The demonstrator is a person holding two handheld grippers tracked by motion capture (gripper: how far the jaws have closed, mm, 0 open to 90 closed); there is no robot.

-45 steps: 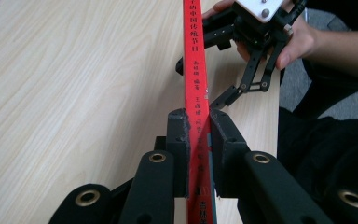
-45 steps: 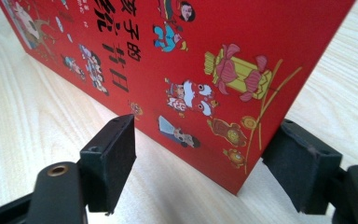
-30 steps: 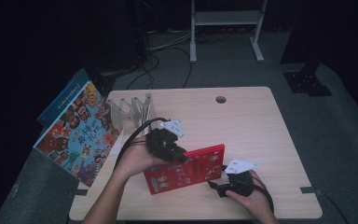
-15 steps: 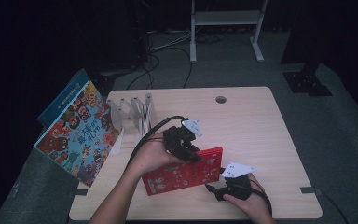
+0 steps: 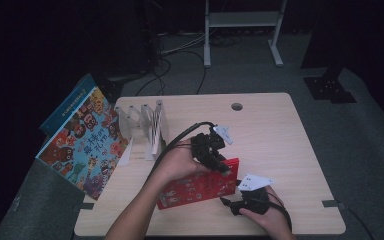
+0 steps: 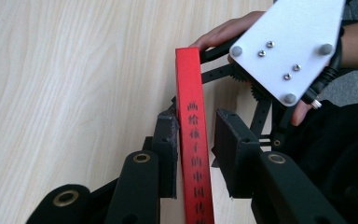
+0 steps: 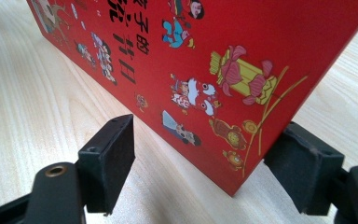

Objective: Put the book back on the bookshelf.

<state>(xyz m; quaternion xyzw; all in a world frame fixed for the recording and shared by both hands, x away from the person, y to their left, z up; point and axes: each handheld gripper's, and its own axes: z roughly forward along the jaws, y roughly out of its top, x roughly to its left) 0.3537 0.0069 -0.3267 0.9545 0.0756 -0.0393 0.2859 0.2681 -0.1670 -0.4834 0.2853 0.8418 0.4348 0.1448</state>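
Note:
A red picture book (image 5: 195,187) stands tilted on its long edge at the front of the table (image 5: 280,150). My left gripper (image 5: 221,165) comes down over its top edge near the right end. In the left gripper view the red spine (image 6: 191,93) runs between the jaws of the left gripper (image 6: 196,149); one pad (image 6: 168,140) lies against it and a thin gap shows at the other. My right gripper (image 5: 230,206) sits low at the book's right bottom corner. Its jaws (image 7: 205,158) stand wide on either side of the cover (image 7: 223,56) without touching it.
A large colourful picture book (image 5: 82,145) leans at the table's left edge. A white slotted book rack (image 5: 145,125) stands beside it at the back left. A cable hole (image 5: 237,106) sits near the far edge. The right hand's white plate (image 6: 289,46) shows past the spine.
My left gripper has slid to the right along the red book's top edge while the book stayed where it was. The right hand has kept still.

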